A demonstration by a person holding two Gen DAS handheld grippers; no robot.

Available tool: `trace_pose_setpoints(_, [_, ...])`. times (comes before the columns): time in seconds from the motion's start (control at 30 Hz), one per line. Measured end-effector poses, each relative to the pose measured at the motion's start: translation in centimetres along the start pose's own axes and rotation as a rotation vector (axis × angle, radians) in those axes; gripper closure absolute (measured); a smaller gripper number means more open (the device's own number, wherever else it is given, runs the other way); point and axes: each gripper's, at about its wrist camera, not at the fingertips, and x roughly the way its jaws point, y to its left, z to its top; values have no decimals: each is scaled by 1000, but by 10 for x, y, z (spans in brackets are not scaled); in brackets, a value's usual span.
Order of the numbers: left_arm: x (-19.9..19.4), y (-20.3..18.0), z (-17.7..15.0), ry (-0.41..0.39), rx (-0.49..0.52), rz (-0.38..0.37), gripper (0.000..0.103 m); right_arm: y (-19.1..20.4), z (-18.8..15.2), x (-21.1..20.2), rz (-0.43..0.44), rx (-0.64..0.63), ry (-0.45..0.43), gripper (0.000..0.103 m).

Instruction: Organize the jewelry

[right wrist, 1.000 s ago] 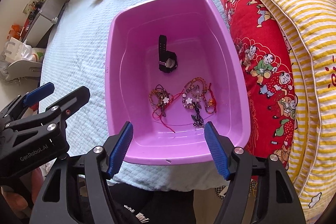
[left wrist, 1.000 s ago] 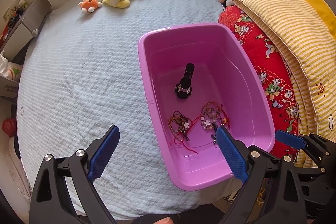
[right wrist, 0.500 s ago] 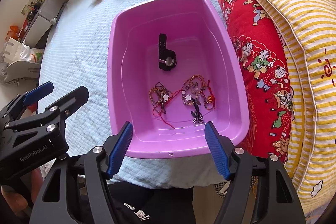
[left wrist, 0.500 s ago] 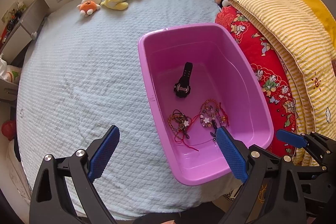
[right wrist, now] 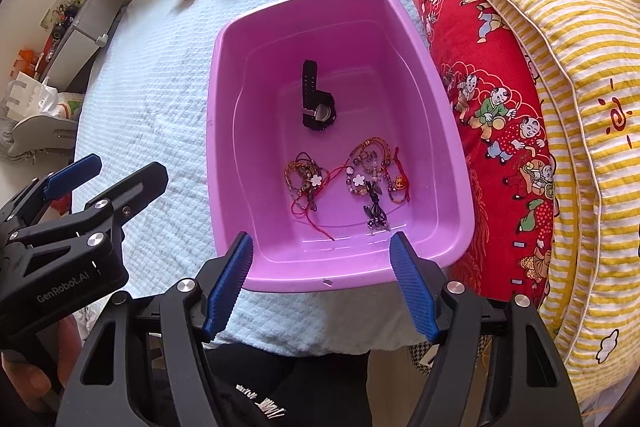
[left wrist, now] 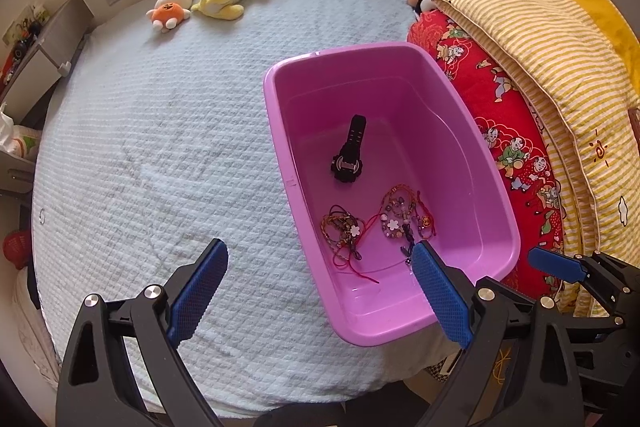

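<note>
Both grippers hang empty over the bed's near edge, the right gripper (right wrist: 320,283) with jaws spread wide, the left gripper (left wrist: 320,295) likewise gaping. Just ahead of the right one's tips sits the pink tub (right wrist: 460,211). Nearest inside lie two tangles of beaded bracelets (right wrist: 348,179), side by side, red cords trailing; further in, apart from them, rests a black watch (right wrist: 316,103). Everything seems gathered in the tub already, so little looks left, perhaps untangling. On the left gripper's body reads "GenRobot.AI" (right wrist: 66,287).
</note>
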Motion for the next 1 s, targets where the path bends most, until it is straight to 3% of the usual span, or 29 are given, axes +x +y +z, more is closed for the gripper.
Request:
trace_pose_setpoints(0.67, [1,2,-1,3,-6,-13,9,0,-1,4,8,-2,15,35])
trace_pose_setpoints(1.0, [9,2,-1,52,-9,-8,6,-1,-1,6,1,-6,16,35])
